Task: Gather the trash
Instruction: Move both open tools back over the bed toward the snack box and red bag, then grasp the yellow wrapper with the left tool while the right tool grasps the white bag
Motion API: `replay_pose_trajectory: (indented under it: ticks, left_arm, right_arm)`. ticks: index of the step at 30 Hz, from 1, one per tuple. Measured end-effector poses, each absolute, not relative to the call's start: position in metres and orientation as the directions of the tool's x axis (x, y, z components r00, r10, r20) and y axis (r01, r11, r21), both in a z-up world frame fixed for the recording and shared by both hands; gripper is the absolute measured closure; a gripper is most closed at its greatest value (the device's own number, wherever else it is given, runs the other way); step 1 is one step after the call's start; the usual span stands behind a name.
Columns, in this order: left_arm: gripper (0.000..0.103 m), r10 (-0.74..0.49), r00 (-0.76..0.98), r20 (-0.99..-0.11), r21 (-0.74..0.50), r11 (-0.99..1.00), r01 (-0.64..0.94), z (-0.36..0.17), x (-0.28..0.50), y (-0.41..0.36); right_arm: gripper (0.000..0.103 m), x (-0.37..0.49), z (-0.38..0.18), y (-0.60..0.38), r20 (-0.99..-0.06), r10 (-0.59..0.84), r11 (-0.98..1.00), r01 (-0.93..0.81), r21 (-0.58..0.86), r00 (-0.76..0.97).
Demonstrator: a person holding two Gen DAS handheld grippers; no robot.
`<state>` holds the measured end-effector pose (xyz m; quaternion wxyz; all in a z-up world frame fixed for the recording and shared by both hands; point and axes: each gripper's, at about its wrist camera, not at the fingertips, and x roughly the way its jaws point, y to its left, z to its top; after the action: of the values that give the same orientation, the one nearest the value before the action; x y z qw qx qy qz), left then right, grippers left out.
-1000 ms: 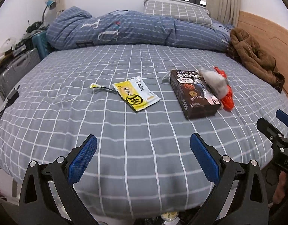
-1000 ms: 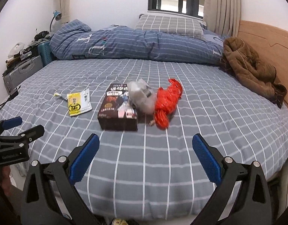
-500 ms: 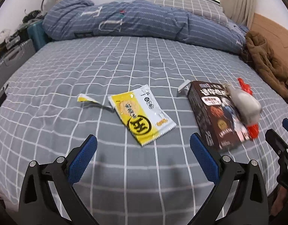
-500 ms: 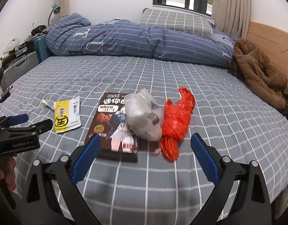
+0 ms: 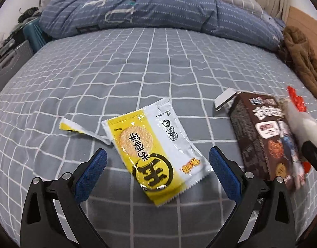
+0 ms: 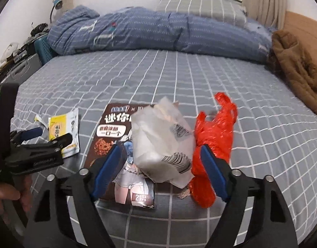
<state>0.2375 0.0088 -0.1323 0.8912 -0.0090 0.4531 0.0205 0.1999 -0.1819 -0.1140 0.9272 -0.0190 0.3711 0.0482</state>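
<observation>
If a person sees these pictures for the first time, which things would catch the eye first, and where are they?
Probably the red plastic bag, lying crumpled on the grey checked bedsheet just right of a white translucent bag that rests on a dark brown snack box. Next, the yellow-and-white snack wrapper lies flat left of that box, between the open fingers of the left hand-held gripper.

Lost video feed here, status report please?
Left gripper open over flat yellow-white snack wrapper. Right gripper open around crumpled white plastic bag. Nothing blocking.
</observation>
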Motion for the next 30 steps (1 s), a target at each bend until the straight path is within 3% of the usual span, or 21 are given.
replay_pose_trajectory:
  ticks: [4, 6, 9, 13, 22, 30]
  left_arm:
    - [0.007, 0.030, 0.579, -0.815, -0.006, 0.998, -0.060, -0.141, 0.247, 0.011]
    - [0.009, 0.030, 0.575, -0.817, -0.003, 0.998, -0.057, -0.144, 0.251, 0.011]
    - [0.016, 0.029, 0.565, -0.824, -0.001, 0.999, -0.053, -0.149, 0.257, 0.010]
    - [0.035, 0.041, 0.550, -0.834, 0.026, 0.999, -0.034, -0.152, 0.261, 0.005]
    - [0.071, 0.031, 0.557, -0.830, 0.040, 0.999, 0.005, -0.157, 0.261, 0.002]
    - [0.077, 0.021, 0.570, -0.822, 0.040, 0.999, 0.020, -0.151, 0.257, 0.002]
  right_arm:
    - [0.047, 0.207, -0.124, -0.187, -0.715, 0.104, 0.994, -0.103, 0.044, 0.691]
    - [0.050, 0.208, -0.128, -0.188, -0.716, 0.113, 0.993, -0.101, 0.060, 0.689]
    - [0.058, 0.208, -0.130, -0.189, -0.712, 0.134, 0.991, -0.108, 0.082, 0.689]
    - [0.067, 0.207, -0.131, -0.190, -0.710, 0.156, 0.988, -0.115, 0.106, 0.687]
    - [0.075, 0.206, -0.130, -0.194, -0.705, 0.163, 0.987, -0.113, 0.117, 0.690]
    - [0.076, 0.203, -0.122, -0.195, -0.682, 0.150, 0.989, -0.109, 0.102, 0.715]
